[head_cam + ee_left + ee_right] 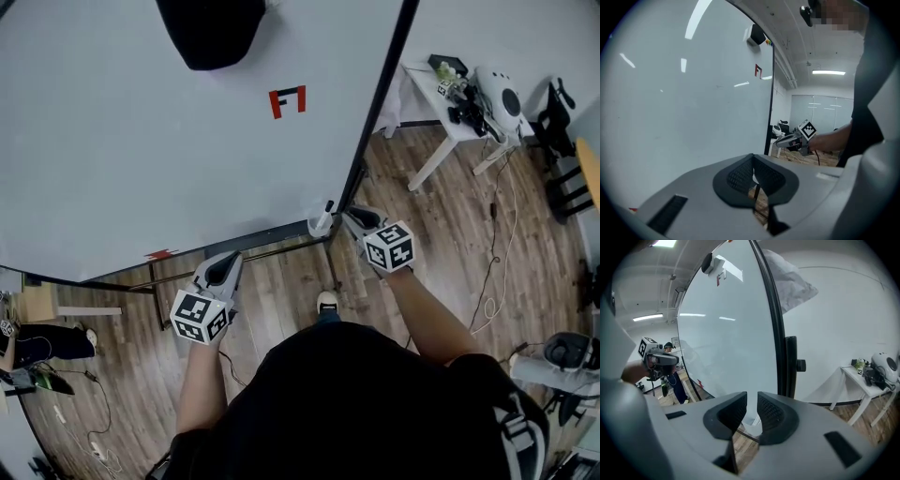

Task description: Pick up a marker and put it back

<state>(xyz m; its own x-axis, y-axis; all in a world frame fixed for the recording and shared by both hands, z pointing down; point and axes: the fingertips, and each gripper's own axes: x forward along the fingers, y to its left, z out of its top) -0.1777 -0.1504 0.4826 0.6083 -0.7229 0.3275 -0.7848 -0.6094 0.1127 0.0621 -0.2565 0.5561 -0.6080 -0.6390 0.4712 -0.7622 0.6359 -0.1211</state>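
A marker (325, 213) with a black cap stands in a small clear cup (319, 225) at the lower right corner of the whiteboard (141, 141). My right gripper (352, 219) is just to the right of that cup, jaws slightly open with nothing between them. In the right gripper view the cup (752, 421) shows through the gap just beyond the right gripper (752, 404). My left gripper (225, 268) is held lower left, below the board's bottom edge, away from the cup. In the left gripper view, the left gripper's (753, 172) pads meet, holding nothing.
A black eraser (211, 33) and a red mark (288, 100) sit high on the board. The board's black frame post (375, 112) runs along its right edge. A white table (441, 127) with gear stands at the back right. Cables (492, 272) trail on the wooden floor.
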